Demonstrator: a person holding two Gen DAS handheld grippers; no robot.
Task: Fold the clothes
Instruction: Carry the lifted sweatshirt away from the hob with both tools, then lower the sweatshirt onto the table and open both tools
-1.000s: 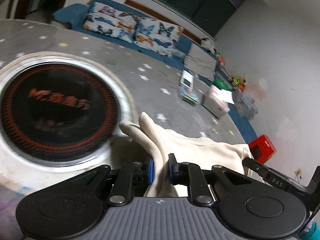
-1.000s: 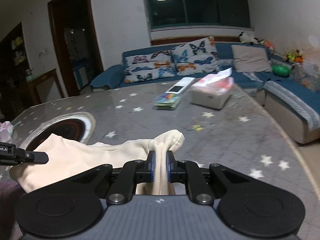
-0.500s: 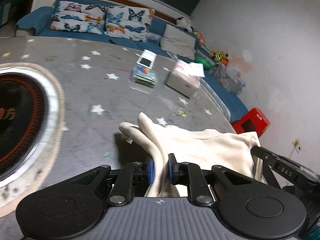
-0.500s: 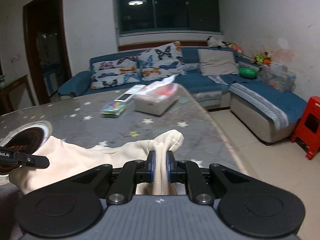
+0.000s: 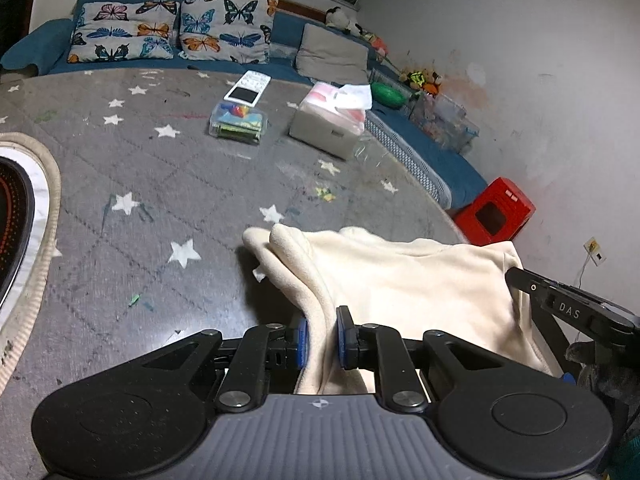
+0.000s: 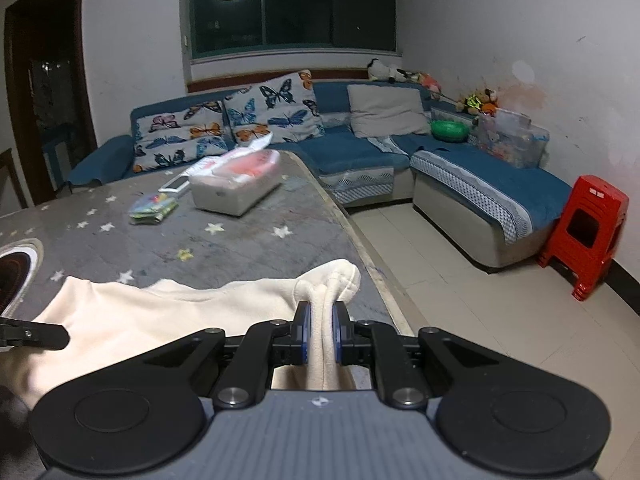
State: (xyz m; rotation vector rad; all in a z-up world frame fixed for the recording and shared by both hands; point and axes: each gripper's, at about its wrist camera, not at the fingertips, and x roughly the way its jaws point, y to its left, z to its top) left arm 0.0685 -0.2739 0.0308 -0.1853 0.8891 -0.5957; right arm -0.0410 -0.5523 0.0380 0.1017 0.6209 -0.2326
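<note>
A cream fleece garment [image 5: 404, 280] is stretched between both grippers above the grey star-patterned table [image 5: 160, 184]. My left gripper [image 5: 319, 332] is shut on a bunched edge of it, with cloth poking out past the blue pads. My right gripper [image 6: 320, 334] is shut on the other bunched end of the garment [image 6: 160, 312], close to the table's right edge. Part of the right gripper [image 5: 576, 312] shows at the right of the left wrist view. A tip of the left gripper [image 6: 32, 334] shows at the left of the right wrist view.
On the table's far side sit a tissue box [image 5: 332, 120], a small plastic box [image 5: 238, 122] and a white remote [image 5: 247, 88]. A round induction plate [image 5: 16, 216] lies at the left. A blue sofa [image 6: 360, 152] and a red stool [image 6: 584, 236] stand beyond the table edge.
Both grippers have swung to the right with the garment held between them. The induction plate has slid out to the left edge, and the table's right edge and floor have come into view.
</note>
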